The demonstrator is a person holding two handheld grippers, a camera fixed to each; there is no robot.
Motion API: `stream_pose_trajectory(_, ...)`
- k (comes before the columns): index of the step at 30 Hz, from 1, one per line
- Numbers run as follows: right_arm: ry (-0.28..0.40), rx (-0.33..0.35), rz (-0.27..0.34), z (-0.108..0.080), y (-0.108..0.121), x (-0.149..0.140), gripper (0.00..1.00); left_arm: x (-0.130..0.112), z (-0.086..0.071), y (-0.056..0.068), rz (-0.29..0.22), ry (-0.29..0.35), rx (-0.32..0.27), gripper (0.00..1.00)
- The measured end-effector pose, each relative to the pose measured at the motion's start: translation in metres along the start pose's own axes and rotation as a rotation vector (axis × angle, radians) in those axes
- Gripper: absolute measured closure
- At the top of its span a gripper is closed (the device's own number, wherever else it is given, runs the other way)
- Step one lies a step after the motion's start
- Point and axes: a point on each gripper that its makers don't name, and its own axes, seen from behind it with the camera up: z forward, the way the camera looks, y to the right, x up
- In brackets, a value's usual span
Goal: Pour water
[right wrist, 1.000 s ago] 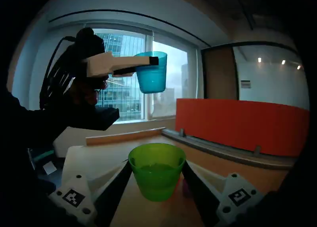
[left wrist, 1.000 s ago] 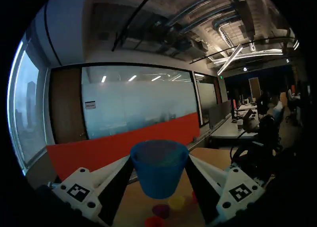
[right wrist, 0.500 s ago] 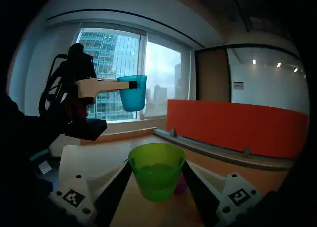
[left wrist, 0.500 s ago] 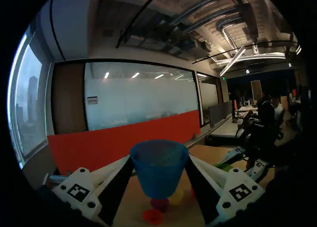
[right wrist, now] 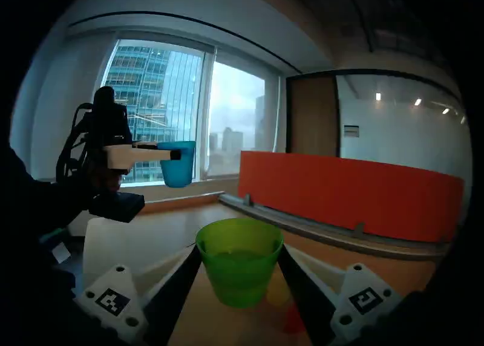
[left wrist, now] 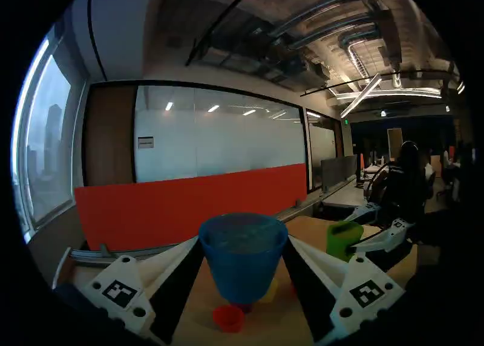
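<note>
In the left gripper view my left gripper (left wrist: 243, 244) is shut on a blue cup (left wrist: 243, 267), held upright above the wooden table (left wrist: 302, 322). Liquid shows inside the blue cup. My right gripper (right wrist: 239, 249) is shut on a green cup (right wrist: 239, 270), upright, with liquid in its lower part. The right gripper view shows the left gripper (right wrist: 172, 155) up at the left, carrying the blue cup (right wrist: 177, 164) level and apart from the green one. In the left gripper view the right gripper (left wrist: 352, 235) and green cup (left wrist: 342, 238) sit at the right, lower than the blue cup.
Small cups stand on the table under the blue cup: a red one (left wrist: 228, 317) and a yellow one (left wrist: 270, 289). An orange partition (right wrist: 351, 192) runs along the table's far edge. Windows (right wrist: 157, 128) lie behind the left hand. A person (left wrist: 406, 186) sits at far desks.
In the right gripper view the left gripper and blue cup have sunk lower and drifted left. The green cup and right gripper have come into the left gripper view. Both cups stay upright.
</note>
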Motion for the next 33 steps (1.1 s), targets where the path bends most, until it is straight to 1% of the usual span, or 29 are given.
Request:
stream_pose_trajectory(7,-0.004,-0.024,0.007,-0.01,0.011,-0.001,0.1,-0.016,-0.003,0.003,0.001,-0.019,-0.003,0.14)
stream_pose_trajectory(18,0.001,-0.054,0.015,-0.023,0.028,0.002,0.1,-0.031,-0.003,0.009,-0.005,-0.029,-0.02,0.14)
stream_pose_trajectory(21,0.001,-0.057,0.016,-0.025,0.03,0.002,0.1,-0.034,-0.002,0.011,-0.008,-0.034,-0.028,0.14)
stream_pose_trajectory(27,-0.009,-0.056,0.022,-0.025,0.031,0.0,0.1,-0.045,-0.001,0.012,0.002,-0.061,-0.032,0.14)
stream_pose_trajectory(33,-0.028,-0.053,0.028,-0.025,0.032,-0.007,0.1,-0.063,0.001,0.014,0.002,-0.103,-0.043,0.14)
